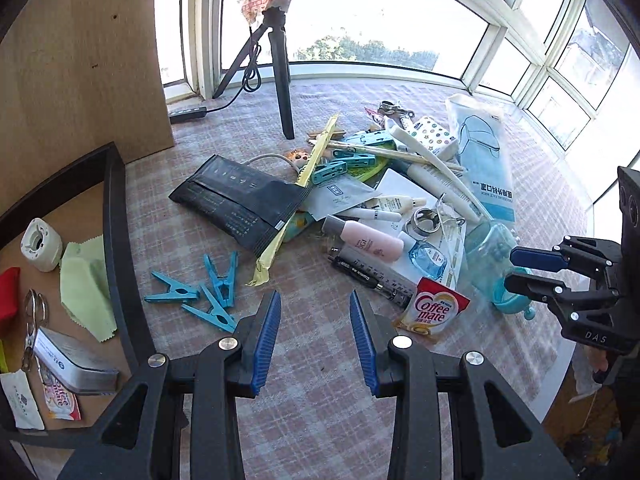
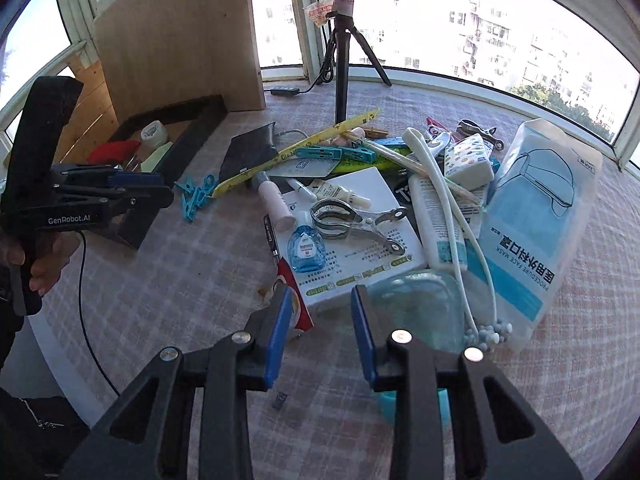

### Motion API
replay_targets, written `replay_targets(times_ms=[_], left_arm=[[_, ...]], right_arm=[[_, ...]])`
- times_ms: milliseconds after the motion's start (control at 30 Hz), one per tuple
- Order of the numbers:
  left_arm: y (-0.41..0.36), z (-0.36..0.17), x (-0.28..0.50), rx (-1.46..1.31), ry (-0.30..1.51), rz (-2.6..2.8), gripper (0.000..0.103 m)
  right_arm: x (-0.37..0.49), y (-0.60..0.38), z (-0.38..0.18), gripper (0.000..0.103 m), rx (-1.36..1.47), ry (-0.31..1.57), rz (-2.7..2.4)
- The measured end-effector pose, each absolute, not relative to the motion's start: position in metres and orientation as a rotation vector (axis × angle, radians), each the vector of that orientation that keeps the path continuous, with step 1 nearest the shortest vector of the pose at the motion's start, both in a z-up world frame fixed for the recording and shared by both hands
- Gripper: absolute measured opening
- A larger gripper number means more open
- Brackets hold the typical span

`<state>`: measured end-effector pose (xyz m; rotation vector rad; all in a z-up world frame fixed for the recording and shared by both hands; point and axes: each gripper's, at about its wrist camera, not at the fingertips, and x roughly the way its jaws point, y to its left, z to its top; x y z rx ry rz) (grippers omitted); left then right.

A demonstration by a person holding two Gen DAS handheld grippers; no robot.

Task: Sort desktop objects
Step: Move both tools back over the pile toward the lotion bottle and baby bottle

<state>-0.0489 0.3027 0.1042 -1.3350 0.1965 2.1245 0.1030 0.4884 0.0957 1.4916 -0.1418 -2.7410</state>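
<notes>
A pile of desktop objects lies on the checked tablecloth: a black pouch (image 1: 240, 200), blue clothespins (image 1: 208, 292), a pink bottle (image 1: 368, 240), a Coffee mate sachet (image 1: 432, 312), a face mask pack (image 2: 536, 216), a metal clip (image 2: 352, 220), an eye-drop bottle (image 2: 306, 248) and a clear blue pouch (image 2: 420, 308). My left gripper (image 1: 315, 300) is open and empty, above the cloth just right of the clothespins. My right gripper (image 2: 322, 296) is open and empty, at the pile's near edge, between the sachet (image 2: 296, 300) and the blue pouch. It also shows in the left wrist view (image 1: 516, 268).
A black-framed wooden tray (image 1: 116, 240) at the left holds a tape roll (image 1: 40, 244), a green cloth (image 1: 86, 288), a card box and sachets. A wooden panel (image 2: 180, 40) stands behind it. A ring-light tripod (image 1: 280, 60) stands at the back by the windows.
</notes>
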Motion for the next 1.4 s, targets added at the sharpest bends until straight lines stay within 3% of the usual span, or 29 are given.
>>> replay_targets(times_ms=[500,833,1100,1200,1233,1400], left_arm=[[0.355,0.078,-0.087,-1.548,0.031,2.056,0.034],[0.357,0.077,-0.087,-1.550,0.061,2.051,0.034],[0.362,0.074,-0.092,-1.562,0.071,2.033,0.034],[0.366,0.070,-0.095,-1.587,0.050,2.010,0.034],[0.367,0.069,-0.096,-1.594,0.041,2.001,0.034],[0.372,0.064,-0.101,-1.634,0.016,1.979,0.034]], right_arm=[[0.058,0.533,0.081,0.029,1.571,0.026,-2.658],[0.079,0.520,0.080,0.030,1.571,-0.294,-2.620],[0.120,0.532,0.092,0.030,1.488,-0.420,-2.763],[0.131,0.548,0.096,0.041,1.544,-0.348,-2.763],[0.134,0.550,0.096,0.050,1.570,-0.308,-2.754],[0.141,0.555,0.083,0.053,1.687,-0.163,-2.692]])
